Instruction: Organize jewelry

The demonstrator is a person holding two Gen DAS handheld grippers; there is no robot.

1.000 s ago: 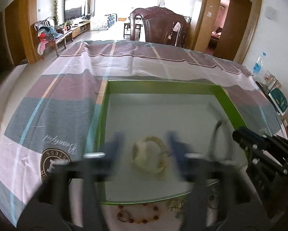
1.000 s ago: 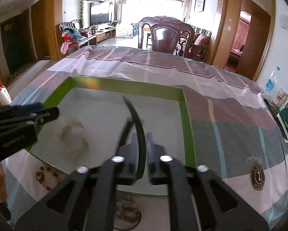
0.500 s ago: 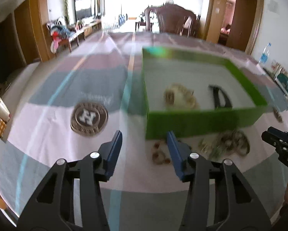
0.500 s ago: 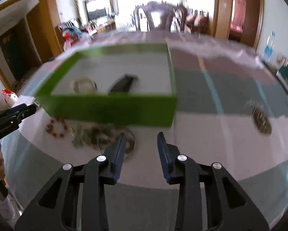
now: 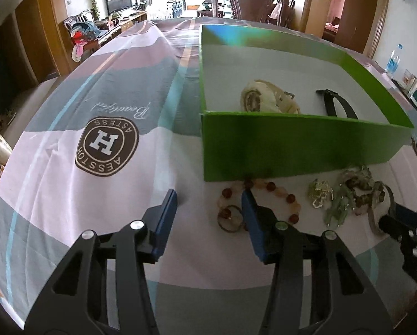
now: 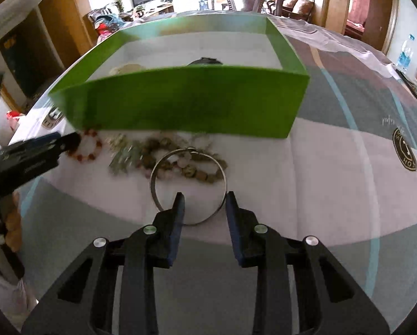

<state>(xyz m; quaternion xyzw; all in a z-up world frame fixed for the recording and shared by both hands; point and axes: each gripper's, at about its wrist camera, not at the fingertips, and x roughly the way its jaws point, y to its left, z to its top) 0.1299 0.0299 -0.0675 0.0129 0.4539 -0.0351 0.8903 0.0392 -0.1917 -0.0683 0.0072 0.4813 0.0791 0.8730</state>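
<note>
Both my tongs hang low over the tablecloth [image 5: 69, 195], in front of the green box [image 5: 292, 145], and both are parted with nothing held. My left gripper [image 5: 209, 195] stands just left of the red bead bracelet [image 5: 264, 192], its right pad over the near side of the loop. My right gripper [image 6: 204, 198] straddles the near arc of the silver bangle [image 6: 188, 187], which lies partly over the heap of green-brown beads [image 6: 180, 164] close to the front wall of the box. Already in the box: a cream coil [image 5: 267, 97] and a black strap [image 5: 336, 103]. Risks, as I judge them: the thin bangle may slip out flat when pinched; it may drag beads along; the left pad may push the bracelet under the box wall.
</note>
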